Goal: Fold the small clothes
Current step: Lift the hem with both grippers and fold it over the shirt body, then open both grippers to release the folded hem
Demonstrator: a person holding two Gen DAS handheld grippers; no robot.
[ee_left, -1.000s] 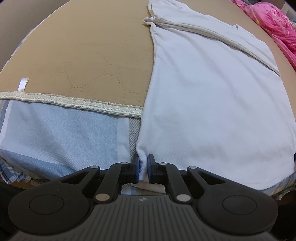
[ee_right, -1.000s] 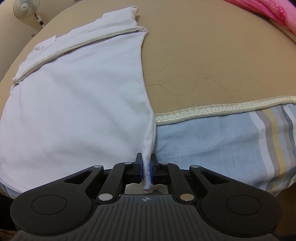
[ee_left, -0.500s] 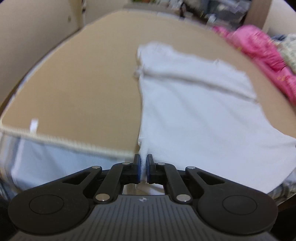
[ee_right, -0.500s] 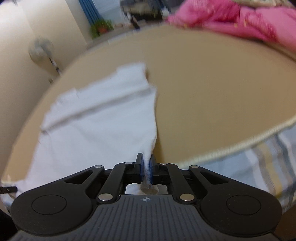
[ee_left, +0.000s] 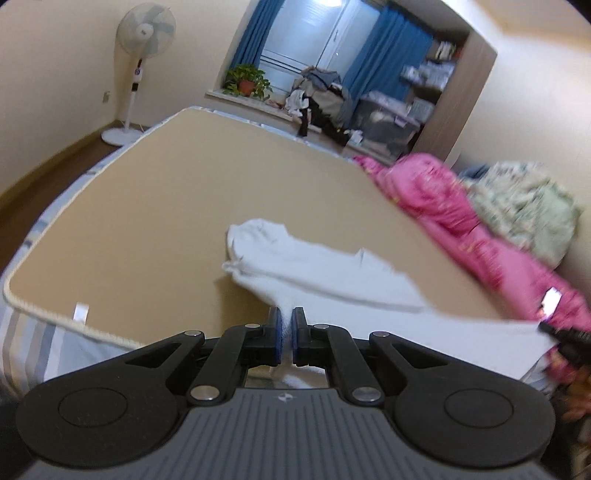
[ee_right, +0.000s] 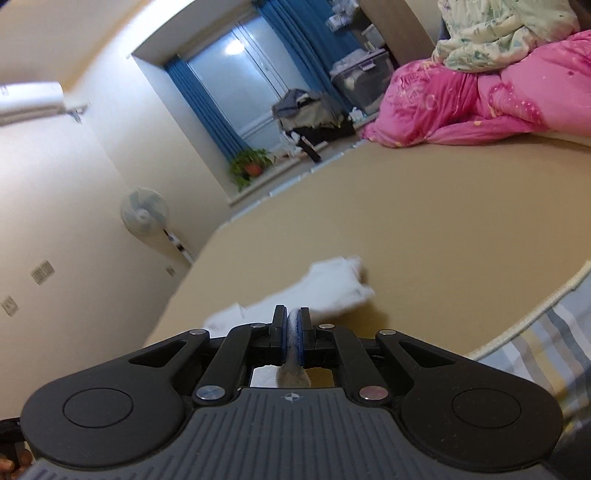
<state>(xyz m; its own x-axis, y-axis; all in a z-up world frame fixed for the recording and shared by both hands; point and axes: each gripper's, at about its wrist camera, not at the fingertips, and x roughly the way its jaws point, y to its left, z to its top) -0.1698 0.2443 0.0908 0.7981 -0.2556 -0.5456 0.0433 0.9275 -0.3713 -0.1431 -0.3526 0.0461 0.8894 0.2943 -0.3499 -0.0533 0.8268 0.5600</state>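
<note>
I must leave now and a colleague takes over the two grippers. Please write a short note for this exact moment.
Left gripper: shut on a bottom corner of the white shirt.
Right gripper: shut on the other bottom corner.
Shirt: hem lifted above the tan mattress pad; the collar end lies on the pad, sleeves already folded in.
Done: both corners gripped and raised.
Left: probably carry the hem toward the collar end, lay it down, release.

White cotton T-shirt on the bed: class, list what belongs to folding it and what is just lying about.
In the job:
white cotton T-shirt
left gripper
right gripper
tan quilted bed mat

Lying about:
pink crumpled quilt
white pedestal fan
potted green plant
</note>
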